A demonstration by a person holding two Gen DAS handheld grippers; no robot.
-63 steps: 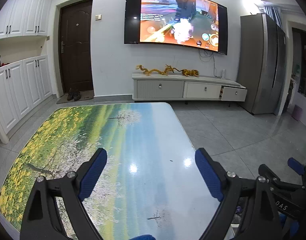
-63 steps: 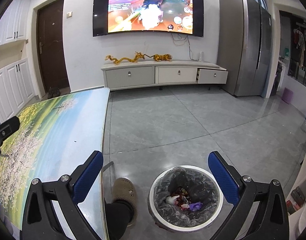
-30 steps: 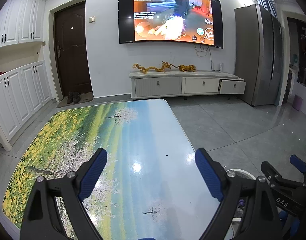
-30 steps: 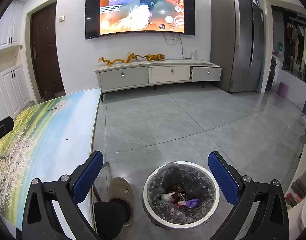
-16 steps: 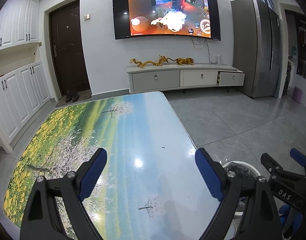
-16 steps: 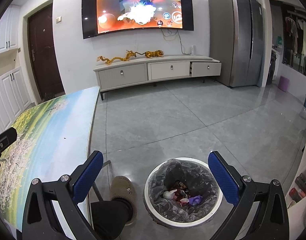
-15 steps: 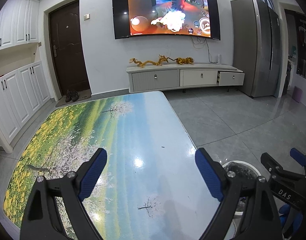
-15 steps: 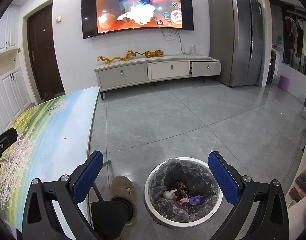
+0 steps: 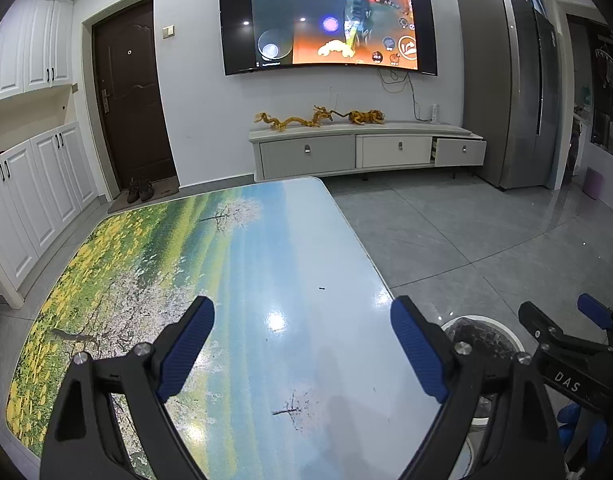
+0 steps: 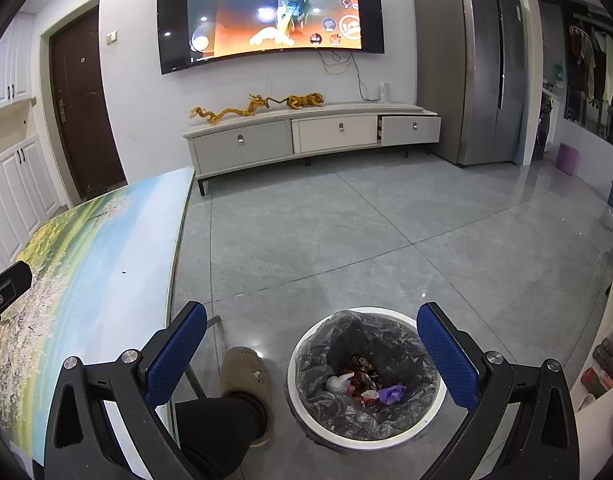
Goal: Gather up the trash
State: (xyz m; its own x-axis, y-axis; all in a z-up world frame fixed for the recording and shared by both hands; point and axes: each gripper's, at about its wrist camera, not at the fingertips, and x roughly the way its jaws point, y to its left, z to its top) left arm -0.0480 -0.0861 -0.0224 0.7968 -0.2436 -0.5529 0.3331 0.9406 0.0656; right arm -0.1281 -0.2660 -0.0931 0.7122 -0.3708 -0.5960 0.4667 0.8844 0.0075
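Note:
A white round trash bin [image 10: 306, 344] with a grey liner stands on the floor to the right of the table, holding several scraps of trash [image 10: 364, 386]. My right gripper [image 10: 312, 356] hangs above the bin, open, nothing between its blue pads. The left gripper [image 9: 302, 346] hovers over the landscape-printed table [image 9: 210, 264], open and empty. In the left wrist view the bin's rim [image 9: 480, 322] peeks past the table's right edge, and the right gripper [image 9: 566, 332] shows at far right. Only a tiny dark speck [image 9: 321, 288] lies on the tabletop.
A person's leg and brown slipper [image 10: 246, 376] stand between table and bin. A TV cabinet [image 10: 314, 132] lines the far wall under a large screen [image 10: 266, 12]. A grey fridge [image 10: 474, 68] stands at right, white cupboards [image 9: 30, 184] at left. Grey tiled floor [image 10: 346, 232] stretches ahead.
Both grippers stay open and empty in about the same place. The views have tilted slightly, showing a little more of the bin and room; the TV picture has changed.

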